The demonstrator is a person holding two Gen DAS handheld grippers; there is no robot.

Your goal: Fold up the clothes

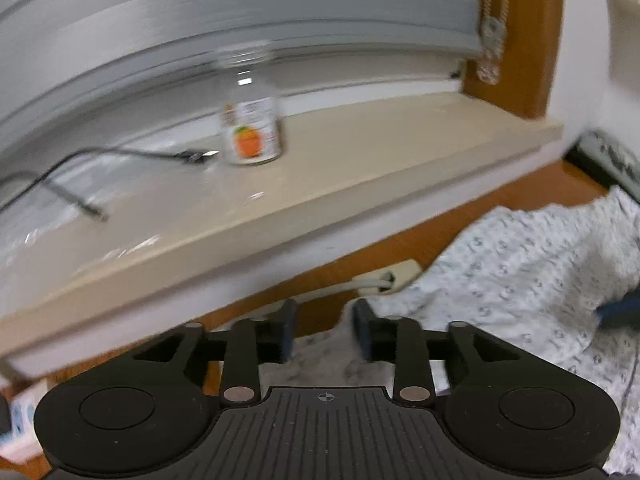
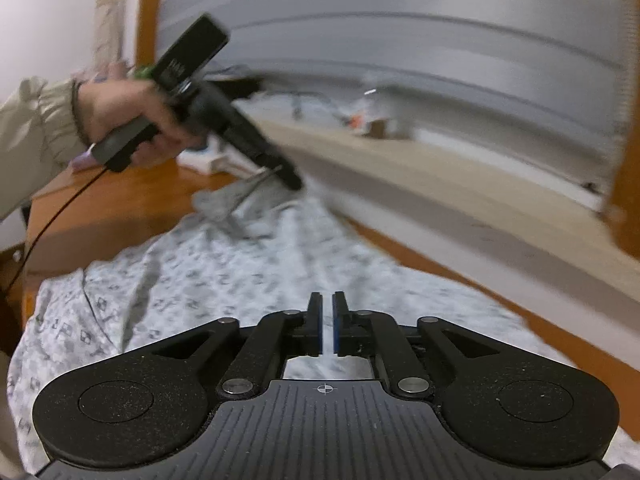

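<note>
Garment (image 2: 224, 280): a thin, pale printed cloth, spread loosely over the orange-brown tabletop (image 2: 100, 204) beneath a beige window sill (image 1: 360, 148). It lies rumpled rather than flat, with creases along its length and a bunched end at the far side, just under the left gripper (image 2: 294, 184). Judged light, limp and without stiffness; it should drape and sag from any point lifted, and it is not fragile. A thin weave of this kind may slip from a shallow pinch, so a hold should take in a seam, hem or corner rather than the open middle of the panel. A curved seam shows at the near left edge (image 2: 90, 300) in the right wrist view; that edge and the far corners look the soundest places to take hold. Left gripper (image 1: 325, 330): jaws moderately apart, cloth visible below the gap, the pads not pressing on it; nothing held. Right gripper (image 2: 327, 328): jaws nearly together with only a narrow slit between the pads, poised over the middle of the cloth; whether any cloth is pinched there cannot be told. Person's hand (image 2: 132, 120) holds the left tool, sleeve at the wrist. Both views are blurred. A small jar (image 1: 252, 128) and a cable (image 1: 80, 168) rest on the sill, well clear of the cloth.
</note>
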